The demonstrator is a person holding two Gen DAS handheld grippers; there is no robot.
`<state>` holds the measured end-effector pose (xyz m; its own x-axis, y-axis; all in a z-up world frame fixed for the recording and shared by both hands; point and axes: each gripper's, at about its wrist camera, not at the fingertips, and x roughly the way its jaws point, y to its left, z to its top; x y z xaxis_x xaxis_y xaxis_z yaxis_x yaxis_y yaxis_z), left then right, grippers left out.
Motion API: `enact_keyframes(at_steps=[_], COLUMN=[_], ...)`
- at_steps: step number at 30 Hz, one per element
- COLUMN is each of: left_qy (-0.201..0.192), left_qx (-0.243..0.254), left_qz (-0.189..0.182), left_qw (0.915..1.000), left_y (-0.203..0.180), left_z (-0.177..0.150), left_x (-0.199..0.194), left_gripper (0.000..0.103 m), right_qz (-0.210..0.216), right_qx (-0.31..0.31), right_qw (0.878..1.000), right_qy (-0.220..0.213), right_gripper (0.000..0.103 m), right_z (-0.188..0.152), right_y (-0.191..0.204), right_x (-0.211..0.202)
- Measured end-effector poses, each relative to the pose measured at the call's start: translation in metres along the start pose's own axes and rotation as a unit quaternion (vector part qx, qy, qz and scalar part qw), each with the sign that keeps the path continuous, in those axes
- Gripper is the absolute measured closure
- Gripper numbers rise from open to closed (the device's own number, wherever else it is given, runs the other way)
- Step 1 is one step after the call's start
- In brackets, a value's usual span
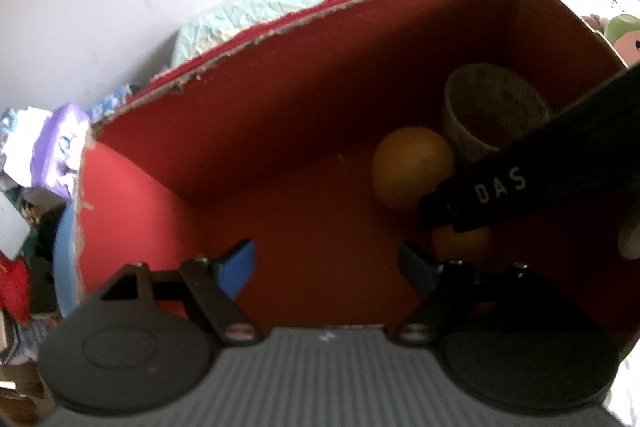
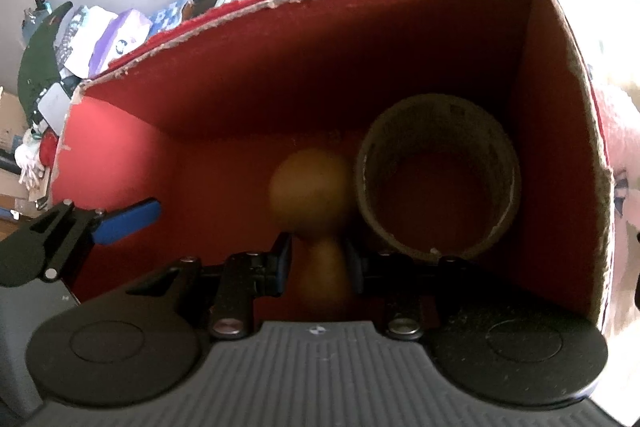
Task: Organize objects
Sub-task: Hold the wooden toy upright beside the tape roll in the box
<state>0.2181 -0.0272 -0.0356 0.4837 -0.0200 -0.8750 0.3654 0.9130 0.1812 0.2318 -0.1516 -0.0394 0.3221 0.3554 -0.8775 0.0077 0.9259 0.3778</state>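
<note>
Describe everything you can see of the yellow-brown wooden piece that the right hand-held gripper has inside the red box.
The yellow-brown wooden piece with a round ball head has a narrower neck widening below, like a peg doll. It looks like smooth, plain wood, blurred in the dim light. The right hand-held gripper clamps its neck between blue-padded fingers, holding it inside the red cardboard box. Its head sits beside the brownish cardboard ring; contact between them is unclear.

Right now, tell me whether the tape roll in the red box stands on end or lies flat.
Lying flat. The tape roll rests in the red box's far right corner with its open core facing up, red floor visible through it.
</note>
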Motion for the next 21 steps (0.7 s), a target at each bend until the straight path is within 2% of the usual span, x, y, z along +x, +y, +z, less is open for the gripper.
enact_keyframes(at_steps=[6, 9, 13, 21], left_qy=[-0.005, -0.002, -0.01, -0.011], left_qx=[-0.008, -0.024, -0.018, -0.021], left_qz=[-0.011, -0.024, -0.01, -0.012], left_qw=[0.9999, 0.9994, 0.9997, 0.9997], left_y=[0.006, 0.011, 0.006, 0.009], left_z=[-0.012, -0.011, -0.013, -0.013], left_x=[-0.008, -0.006, -0.008, -0.005], left_gripper=[0.021, 0.02, 0.021, 0.02], right_qz=[0.006, 0.001, 0.014, 0.015], right_qx=[-0.015, -0.018, -0.01, -0.011], right_qw=[1.0, 1.0, 0.999, 0.999], right_qy=[-0.006, -0.024, -0.028, -0.038], right_gripper=[0.066, 0.065, 0.064, 0.065], right_z=[-0.013, -0.016, -0.015, -0.014], right_y=[0.011, 0.012, 0.008, 0.008], right_x=[-0.005, -0.008, -0.006, -0.007])
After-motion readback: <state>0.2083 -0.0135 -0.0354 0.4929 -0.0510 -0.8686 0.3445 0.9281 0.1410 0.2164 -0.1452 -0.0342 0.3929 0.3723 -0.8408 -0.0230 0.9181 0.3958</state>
